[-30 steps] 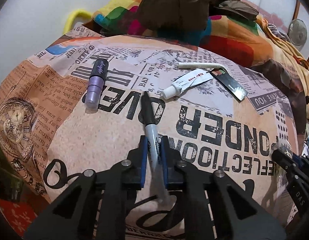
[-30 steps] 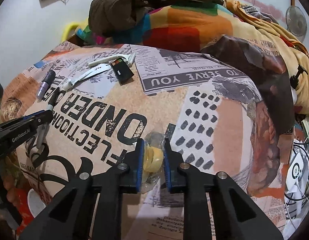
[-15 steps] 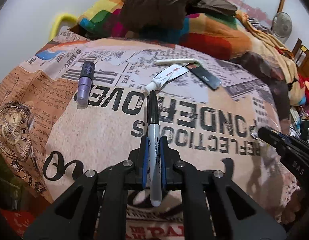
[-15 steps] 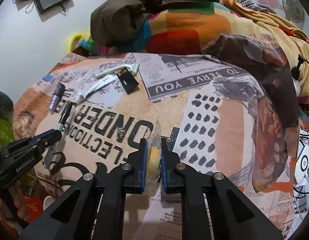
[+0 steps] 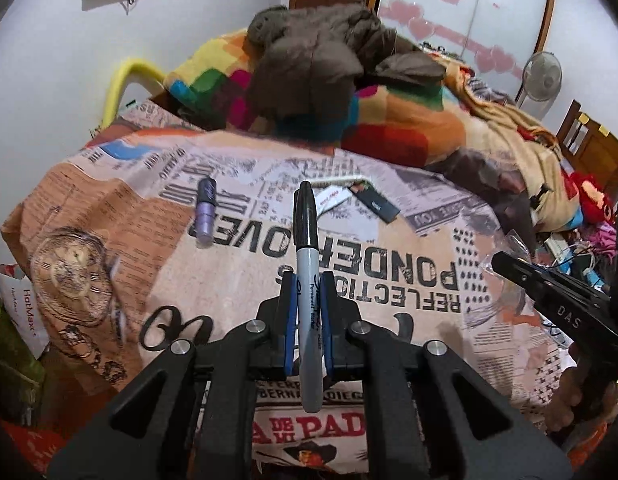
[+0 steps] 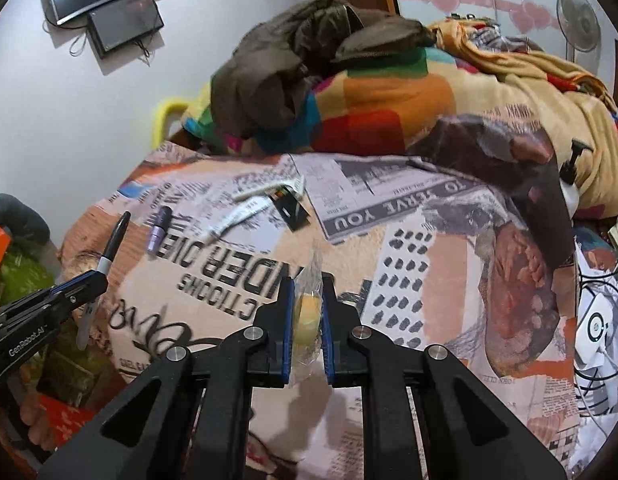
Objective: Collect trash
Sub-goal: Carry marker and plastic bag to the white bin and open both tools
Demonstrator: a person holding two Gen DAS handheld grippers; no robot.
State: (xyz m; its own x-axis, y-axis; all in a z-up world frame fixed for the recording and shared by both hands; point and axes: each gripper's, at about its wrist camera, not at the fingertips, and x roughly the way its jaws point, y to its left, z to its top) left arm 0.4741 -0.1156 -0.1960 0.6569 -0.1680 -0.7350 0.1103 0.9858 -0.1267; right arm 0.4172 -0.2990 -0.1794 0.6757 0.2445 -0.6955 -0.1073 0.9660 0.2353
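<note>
Left wrist view showed the left gripper (image 5: pixel 309 308) pinching a marker (image 5: pixel 307 280) across its grey barrel, black cap pointing away over the printed bedspread (image 5: pixel 109 240). In my judgement the marker was light, stiff and a little slick, so a hold at mid-barrel (where the blue pads sat) suited it; a grip nearer either end would likely let it pivot. The right gripper (image 6: pixel 307 312) was pressed together on a clear wrapper (image 6: pixel 309 308) with something yellow inside, lifted clear of the cloth. That wrapper looked soft and crinkly, nearly weightless, and probably best held through its thicker yellow middle, since the loose film alone might slip out.

Left behind on the bedspread were a purple tube (image 5: pixel 207 216), a white tube (image 6: pixel 237 222), a black card (image 6: pixel 291 210) and a white stick (image 6: pixel 269 190).

Only the right wrist view showed the marker from the side, its tail hanging below the left gripper's fingers, plus a screen (image 6: pixel 109 4) on the wall. Only the left wrist view showed a white bag (image 5: pixel 23 312) beside the bed and a hand (image 5: pixel 581 400) around the right gripper's handle.
</note>
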